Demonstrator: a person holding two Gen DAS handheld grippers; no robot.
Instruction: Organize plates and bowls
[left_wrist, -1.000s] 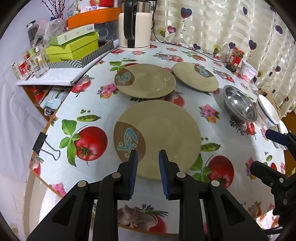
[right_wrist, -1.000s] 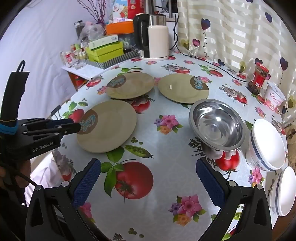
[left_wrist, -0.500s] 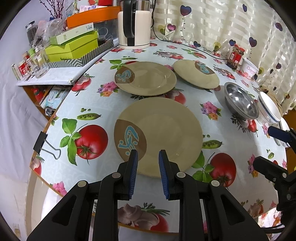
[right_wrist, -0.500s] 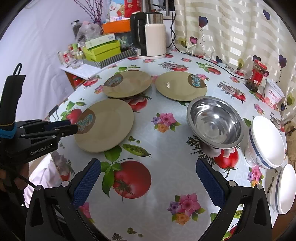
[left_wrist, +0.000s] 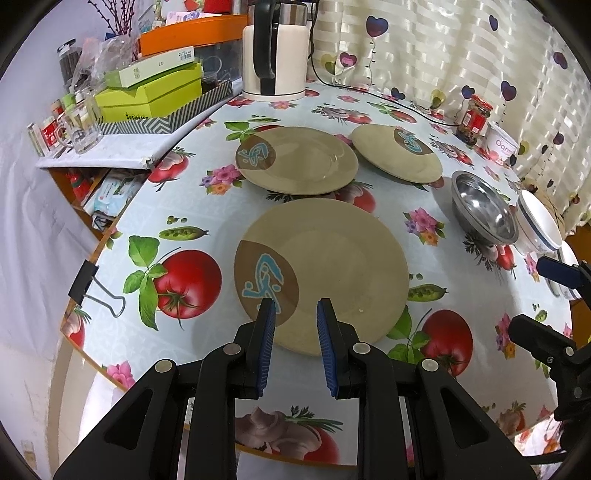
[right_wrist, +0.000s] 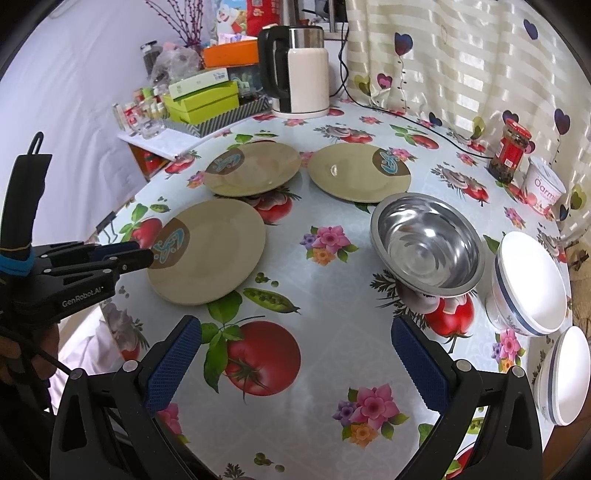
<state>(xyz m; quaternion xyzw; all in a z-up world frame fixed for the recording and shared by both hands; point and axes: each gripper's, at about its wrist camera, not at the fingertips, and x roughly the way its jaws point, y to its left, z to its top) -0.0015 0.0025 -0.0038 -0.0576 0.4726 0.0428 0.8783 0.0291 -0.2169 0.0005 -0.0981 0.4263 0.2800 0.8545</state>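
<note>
Hovering over the near plate (left_wrist: 325, 273), left gripper (left_wrist: 293, 325) part-spread, nothing pinched.
Right gripper (right_wrist: 295, 354) wide apart above the glossy oilcloth (right_wrist: 332, 295); round matte plates, shiny steel bowl (right_wrist: 426, 243) and white bowls (right_wrist: 532, 291) beyond.

Right tool (right_wrist: 295, 363) wide open above tablecloth (right_wrist: 332, 288), three tan plates (right_wrist: 207, 251), steel bowl (right_wrist: 428, 243) beyond

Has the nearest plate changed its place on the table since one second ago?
No. The nearest plate lies as before between the printed tomato and the pea pod on the tablecloth. Only the camera view shifted slightly.
</note>
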